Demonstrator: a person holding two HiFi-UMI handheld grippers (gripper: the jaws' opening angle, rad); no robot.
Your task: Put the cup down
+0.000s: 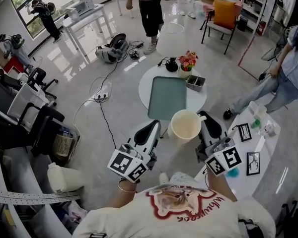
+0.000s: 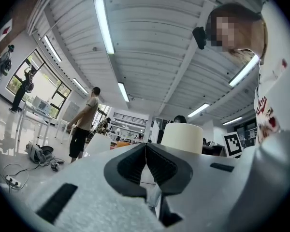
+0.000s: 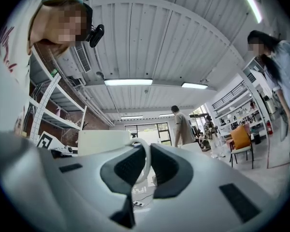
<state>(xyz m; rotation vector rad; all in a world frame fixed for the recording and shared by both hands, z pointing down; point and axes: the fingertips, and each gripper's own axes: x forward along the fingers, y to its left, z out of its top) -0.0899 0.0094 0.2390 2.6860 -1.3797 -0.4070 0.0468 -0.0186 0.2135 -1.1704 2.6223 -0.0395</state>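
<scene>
A cream cup point(image 1: 184, 125) hangs in the air above the floor, just in front of the round white table point(image 1: 145, 86). My right gripper point(image 1: 204, 120) is shut on the cup's handle point(image 3: 145, 162); the white loop is pinched between the dark pads, and the cup body point(image 3: 103, 141) shows to the left. My left gripper point(image 1: 156, 128) sits just left of the cup, apart from it, with its jaws shut on nothing. In the left gripper view the gripper point(image 2: 146, 148) has its pads pressed together, and the cup point(image 2: 182, 137) stands behind them to the right.
The table carries a teal tray point(image 1: 167, 98), a flower pot point(image 1: 187, 62), a small grey box point(image 1: 195, 82) and a black object point(image 1: 172, 65). A white desk with picture frames point(image 1: 251, 150) lies to the right. People stand around; cables and bags lie on the floor.
</scene>
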